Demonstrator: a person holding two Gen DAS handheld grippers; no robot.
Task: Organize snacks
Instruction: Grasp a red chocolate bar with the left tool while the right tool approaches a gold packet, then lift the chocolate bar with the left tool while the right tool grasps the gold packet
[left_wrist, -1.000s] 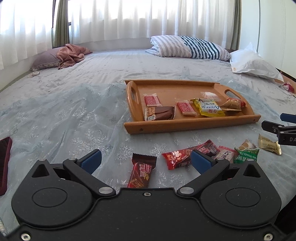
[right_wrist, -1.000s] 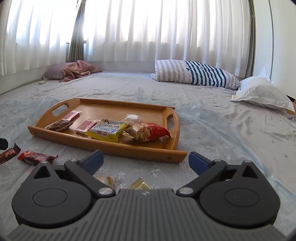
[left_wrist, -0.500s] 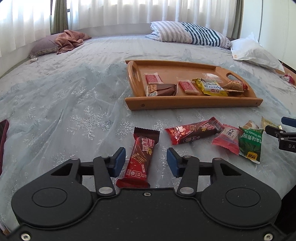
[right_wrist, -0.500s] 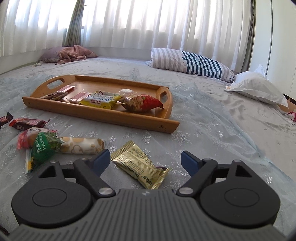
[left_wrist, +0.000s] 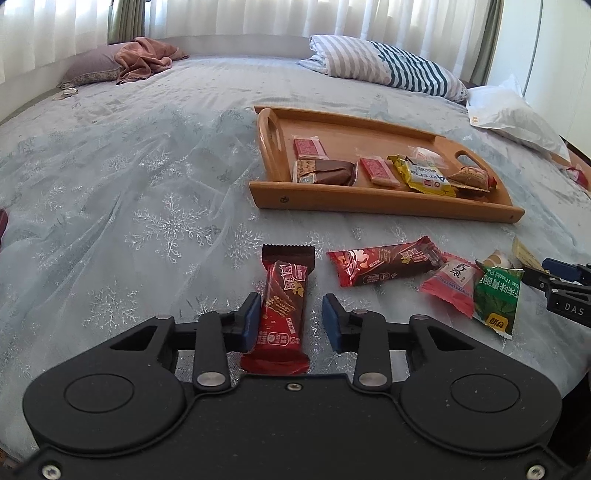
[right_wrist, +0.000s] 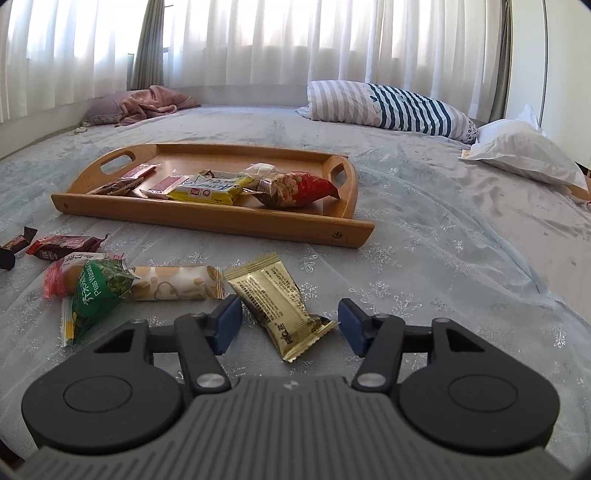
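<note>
- Step in hand (a judgement): each gripper is set to pick one loose snack off the bedspread (left_wrist: 155, 206) for transfer to the wooden tray (left_wrist: 384, 201), which already holds several packets.
- Left gripper (left_wrist: 290, 323): jaws partly open, straddling the red wafer bar (left_wrist: 282, 314). The left pad looks to touch the wrapper edge; a gap shows at the right pad, so nothing is clamped yet.
- To do it well: close across the bar's narrow width near its middle, squeeze gently (the wafer inside probably crushes easily), and keep the pads low enough to catch the bar itself, not just loose foil.
- Right gripper (right_wrist: 290, 325): jaws open wider, set either side of the gold foil packet (right_wrist: 277, 301), which lies skewed between them with its crimped end toward the right pad.
- To do it well: turn the wrist to square up with the packet's long axis before closing, or the pads may pinch only a corner.
- Risk: the sheer snowflake overlay could be pinched along with either wrapper.
- Pose: both grippers sit low and near level, pointing toward the tray from its near side.
- Snacks on the tray's near side: a long red-brown bar (left_wrist: 388, 262), a pink packet (left_wrist: 450, 282), a green wasabi pea packet (left_wrist: 496, 295) and a cream heart-print bar (right_wrist: 173, 282).
</note>
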